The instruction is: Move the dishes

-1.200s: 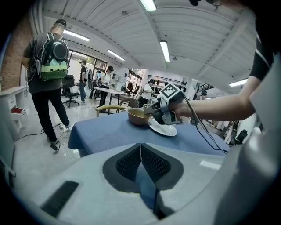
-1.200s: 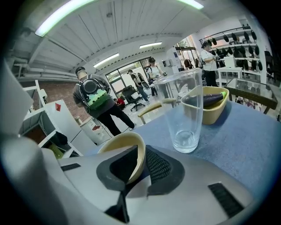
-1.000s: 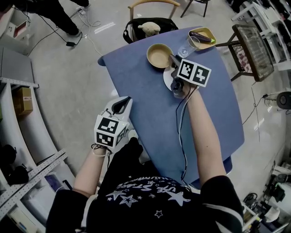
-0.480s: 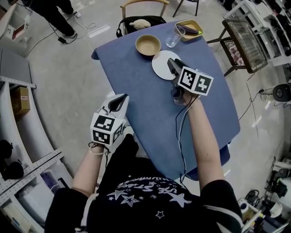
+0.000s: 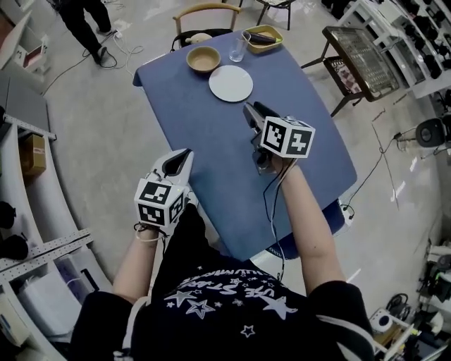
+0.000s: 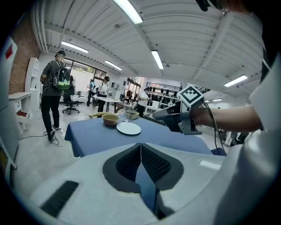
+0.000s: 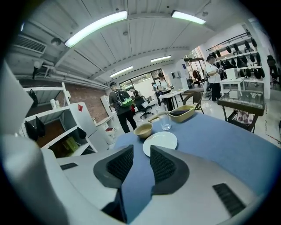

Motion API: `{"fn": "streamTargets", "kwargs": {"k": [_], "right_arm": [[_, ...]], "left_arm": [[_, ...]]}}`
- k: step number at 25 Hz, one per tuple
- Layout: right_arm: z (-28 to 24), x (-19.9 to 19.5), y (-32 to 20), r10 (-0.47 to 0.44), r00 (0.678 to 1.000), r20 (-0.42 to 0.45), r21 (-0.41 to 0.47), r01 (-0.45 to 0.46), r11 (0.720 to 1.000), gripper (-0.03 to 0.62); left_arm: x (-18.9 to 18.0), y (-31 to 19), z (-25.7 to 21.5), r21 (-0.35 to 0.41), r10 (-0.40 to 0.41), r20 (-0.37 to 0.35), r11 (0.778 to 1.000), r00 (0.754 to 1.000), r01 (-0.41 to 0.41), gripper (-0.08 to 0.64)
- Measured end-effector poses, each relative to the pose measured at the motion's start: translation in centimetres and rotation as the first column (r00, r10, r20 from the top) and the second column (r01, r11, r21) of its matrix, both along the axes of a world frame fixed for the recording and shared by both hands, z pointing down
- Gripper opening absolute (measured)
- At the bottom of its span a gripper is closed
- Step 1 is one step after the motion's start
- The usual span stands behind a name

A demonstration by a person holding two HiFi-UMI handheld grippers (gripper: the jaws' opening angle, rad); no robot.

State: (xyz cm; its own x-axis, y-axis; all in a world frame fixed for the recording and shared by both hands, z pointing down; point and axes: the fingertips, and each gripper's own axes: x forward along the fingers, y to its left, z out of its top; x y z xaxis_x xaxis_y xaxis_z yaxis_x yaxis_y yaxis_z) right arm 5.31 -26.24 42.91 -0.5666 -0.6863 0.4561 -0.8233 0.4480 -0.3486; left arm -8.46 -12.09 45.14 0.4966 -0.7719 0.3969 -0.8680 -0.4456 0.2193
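Note:
A white plate point(image 5: 230, 83) lies on the far part of the blue table point(image 5: 211, 148), with a tan bowl point(image 5: 203, 59), a clear glass point(image 5: 239, 46) and a yellow dish point(image 5: 261, 37) behind it. My right gripper point(image 5: 251, 111) hovers over the table's middle, open and empty, a short way back from the plate point(image 7: 160, 140). Its view also shows the bowl point(image 7: 143, 129) and glass point(image 7: 165, 119). My left gripper point(image 5: 181, 156) is shut and empty, held off the table's left edge. Its view shows the plate point(image 6: 128, 128) and right gripper point(image 6: 169, 115).
A wooden chair point(image 5: 204, 10) with a dark bag stands at the table's far end. A wire rack point(image 5: 361, 60) sits to the right, white shelving point(image 5: 28, 233) to the left. A person point(image 5: 83, 20) stands on the floor at the far left, near cables.
My right gripper has drawn back from the white plate toward me. The plate now lies free beside the bowl. The left gripper has hardly moved.

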Motion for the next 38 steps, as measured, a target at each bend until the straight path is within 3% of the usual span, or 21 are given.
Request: {"fn": "streamTargets", "kwargs": {"k": [6, 14, 17, 27, 38], "right_arm": [[-3.1, 4.1, 5.6, -0.021, 1.0, -0.014, 0.075, 0.022, 0.997, 0.106], [-6.8, 8.0, 14.1, -0.071, 0.997, -0.03, 0.182, 0.075, 0.981, 0.005], [-7.4, 9.2, 17.3, -0.109, 0.994, -0.017, 0.202, 0.11, 0.973, 0.003], [-4.5, 11.8, 25.5, -0.151, 0.988, 0.043, 0.144, 0.144, 0.979, 0.003], [-3.6, 10.9, 31.3, -0.129, 0.991, 0.019, 0.138, 0.125, 0.983, 0.003]], "left_arm": [[4.9, 4.0, -2.2, 0.055, 0.016, 0.006, 0.998, 1.0, -0.017, 0.02], [9.4, 11.3, -4.7, 0.1, -0.001, 0.013, 0.995, 1.0, 0.0, 0.02], [11.0, 14.0, -5.2, 0.099, -0.013, 0.002, 0.995, 1.0, 0.012, 0.02], [13.8, 21.8, -5.2, 0.079, -0.057, 0.014, 0.995, 0.998, 0.056, 0.02], [12.3, 27.3, -4.5, 0.054, -0.027, 0.007, 0.998, 1.0, 0.027, 0.02]]}}
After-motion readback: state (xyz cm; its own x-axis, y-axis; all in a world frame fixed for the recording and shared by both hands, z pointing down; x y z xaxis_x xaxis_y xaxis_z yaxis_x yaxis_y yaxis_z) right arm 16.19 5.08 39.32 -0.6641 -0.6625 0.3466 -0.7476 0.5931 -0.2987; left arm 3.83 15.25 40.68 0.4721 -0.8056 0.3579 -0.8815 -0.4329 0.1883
